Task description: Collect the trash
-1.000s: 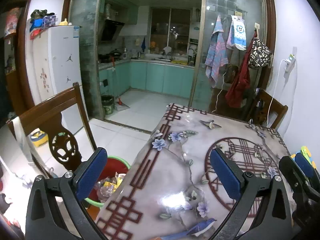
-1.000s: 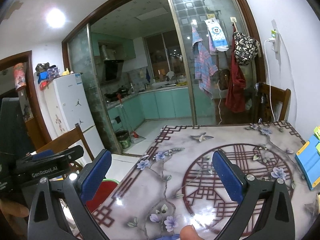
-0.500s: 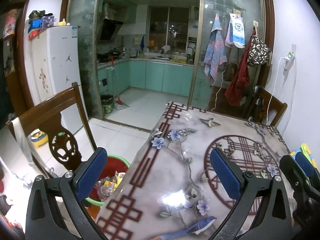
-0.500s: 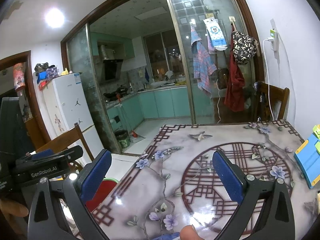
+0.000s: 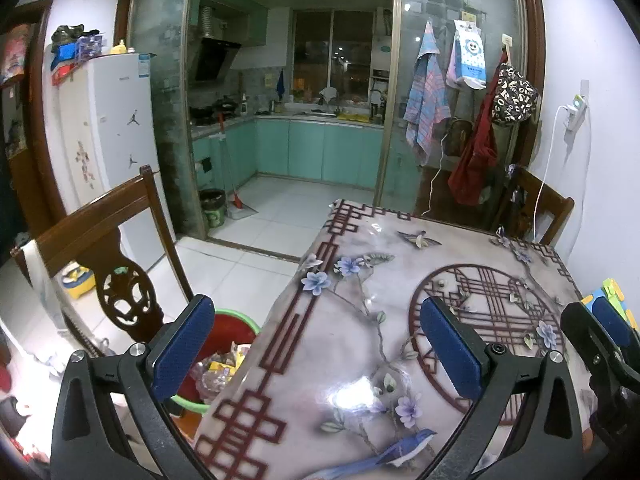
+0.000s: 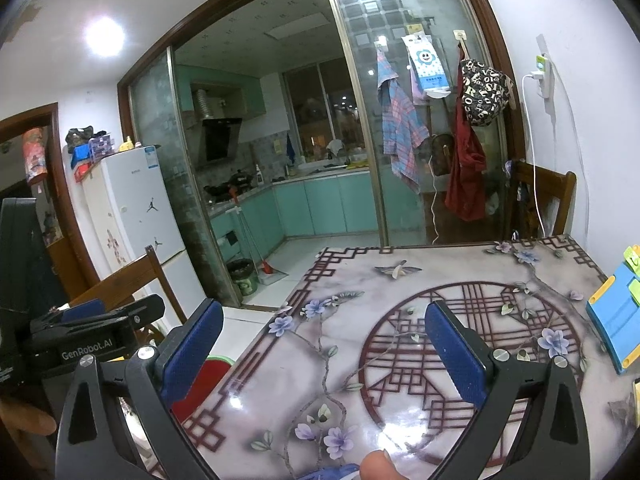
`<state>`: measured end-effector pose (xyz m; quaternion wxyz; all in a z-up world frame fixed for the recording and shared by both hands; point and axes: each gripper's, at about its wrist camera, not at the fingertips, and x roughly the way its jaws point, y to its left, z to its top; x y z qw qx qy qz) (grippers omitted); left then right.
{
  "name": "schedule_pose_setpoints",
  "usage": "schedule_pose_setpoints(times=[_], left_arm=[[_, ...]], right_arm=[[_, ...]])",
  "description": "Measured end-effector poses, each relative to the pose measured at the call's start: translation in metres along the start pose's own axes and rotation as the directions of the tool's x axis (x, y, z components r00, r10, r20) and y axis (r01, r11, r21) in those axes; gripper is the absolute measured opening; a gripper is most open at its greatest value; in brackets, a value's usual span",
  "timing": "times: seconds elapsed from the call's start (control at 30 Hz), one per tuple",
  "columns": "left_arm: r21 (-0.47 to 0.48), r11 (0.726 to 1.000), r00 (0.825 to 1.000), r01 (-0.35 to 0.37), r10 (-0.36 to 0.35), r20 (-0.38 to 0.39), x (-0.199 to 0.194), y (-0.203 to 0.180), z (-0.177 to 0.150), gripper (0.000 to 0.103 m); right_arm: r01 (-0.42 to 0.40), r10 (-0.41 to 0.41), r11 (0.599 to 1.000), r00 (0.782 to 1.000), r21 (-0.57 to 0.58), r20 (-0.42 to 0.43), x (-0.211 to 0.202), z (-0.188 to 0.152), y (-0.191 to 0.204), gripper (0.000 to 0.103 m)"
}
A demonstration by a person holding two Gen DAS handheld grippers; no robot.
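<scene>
left hand-held gripper (image 5: 316, 354) held wide apart with nothing in it, right hand-held gripper (image 6: 324, 350) spread apart too and empty, both hovered over the flower-patterned surface (image 5: 360, 320), trash seen piled in the red bin (image 5: 224, 354) on the floor beside the surface's left edge, wooden chair (image 5: 108, 248) parked just next to it

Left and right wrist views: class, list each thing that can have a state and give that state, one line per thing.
Left gripper with blue pads: open, holding nothing.
Right gripper with blue pads: open, holding nothing.
Red bin with green rim: on the floor beside the table, holding trash.
Glossy flower-patterned table top: bare between the fingers.
Glass sliding kitchen door: slid open.
White charger on the wall socket: plugged in.
</scene>
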<state>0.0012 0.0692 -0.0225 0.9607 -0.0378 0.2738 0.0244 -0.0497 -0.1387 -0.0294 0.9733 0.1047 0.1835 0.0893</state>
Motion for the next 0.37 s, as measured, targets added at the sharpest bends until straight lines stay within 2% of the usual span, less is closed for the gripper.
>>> schedule_pose_setpoints(times=[0.27,0.37], left_arm=[[0.004,1.000,1.000,0.010,-0.010,-0.003,0.0021,-0.0010,0.0004,0.103],[0.042,0.999,1.000,0.012,-0.013,0.015,0.0026,-0.0067,0.0006,0.103]], right_arm=[[0.004,-0.004,1.000,1.000,0.010,-0.001,0.0017,-0.0002,-0.0033,0.101],[0.010,-0.010,1.000,1.000,0.013,-0.006,0.0046,-0.0002,-0.0057,0.101]])
